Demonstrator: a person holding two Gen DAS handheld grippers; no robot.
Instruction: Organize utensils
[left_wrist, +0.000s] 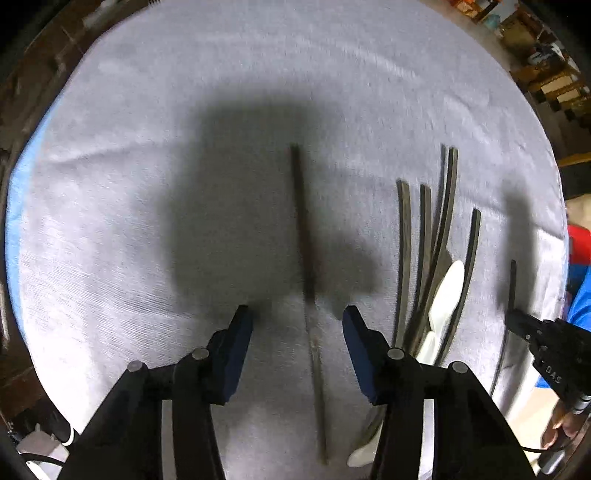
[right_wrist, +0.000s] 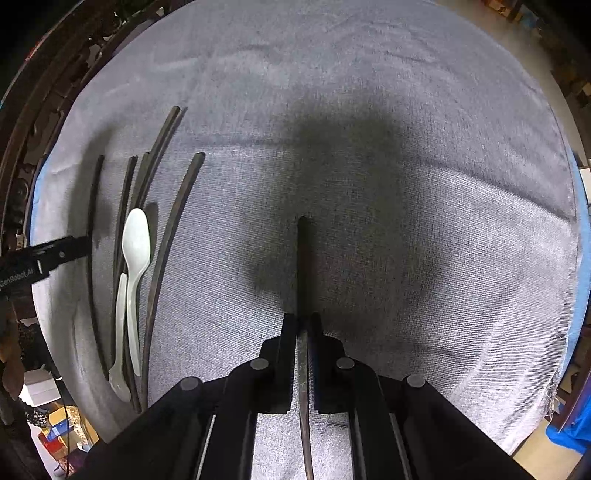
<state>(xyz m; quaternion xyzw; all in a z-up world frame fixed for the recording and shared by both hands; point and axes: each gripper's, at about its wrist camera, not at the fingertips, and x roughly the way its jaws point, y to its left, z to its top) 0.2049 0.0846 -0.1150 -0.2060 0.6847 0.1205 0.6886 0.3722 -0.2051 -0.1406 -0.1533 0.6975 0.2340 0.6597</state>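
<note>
My left gripper (left_wrist: 297, 317) is open above a dark chopstick (left_wrist: 301, 221) that lies on the grey cloth (left_wrist: 184, 110) between its fingers. Right of it lie several dark chopsticks (left_wrist: 424, 240) and two white plastic spoons (left_wrist: 448, 291). My right gripper (right_wrist: 303, 321) is shut on a dark chopstick (right_wrist: 303, 258) and holds it pointing forward over the cloth (right_wrist: 443, 221). In the right wrist view the chopstick pile (right_wrist: 162, 221) and the white spoons (right_wrist: 136, 243) lie at the left. The right gripper (left_wrist: 513, 317) also shows at the left wrist view's right edge with its chopstick (left_wrist: 512, 284).
The cloth covers a table whose edges curve round both views. Boxes and clutter (left_wrist: 546, 74) stand on the floor beyond the table. The left gripper's finger (right_wrist: 62, 251) reaches in at the left edge of the right wrist view.
</note>
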